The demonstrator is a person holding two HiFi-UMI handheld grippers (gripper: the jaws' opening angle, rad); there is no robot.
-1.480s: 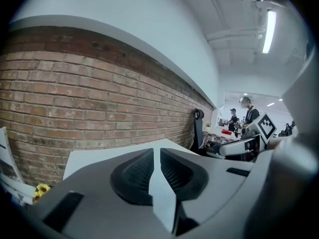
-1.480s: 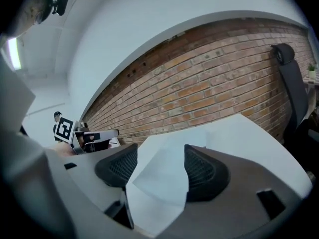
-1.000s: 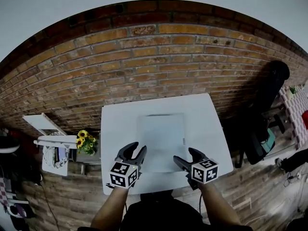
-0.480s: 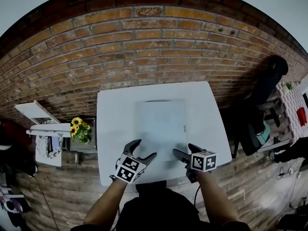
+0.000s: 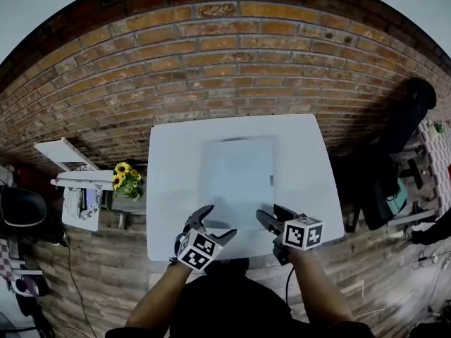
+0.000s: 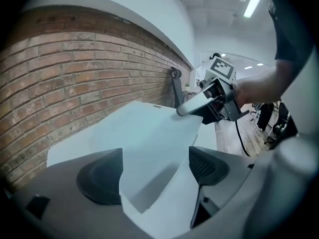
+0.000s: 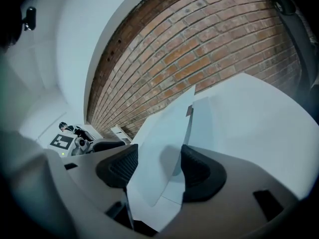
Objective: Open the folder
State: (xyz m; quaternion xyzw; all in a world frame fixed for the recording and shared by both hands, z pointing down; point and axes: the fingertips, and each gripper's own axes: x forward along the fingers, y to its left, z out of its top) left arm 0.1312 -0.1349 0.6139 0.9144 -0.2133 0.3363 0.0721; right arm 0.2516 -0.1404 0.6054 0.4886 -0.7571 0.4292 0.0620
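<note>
Your left gripper jaws have just opened fully wide; the folder's near-left corner sits between the pads, untouched. Right gripper jaws have been closing and are now narrower around the near-right corner, contact unclear. Since a second ago your left hand dropped toward the table and rolled. Both grippers pitch down at the folder, which lies flat mid-table
</note>
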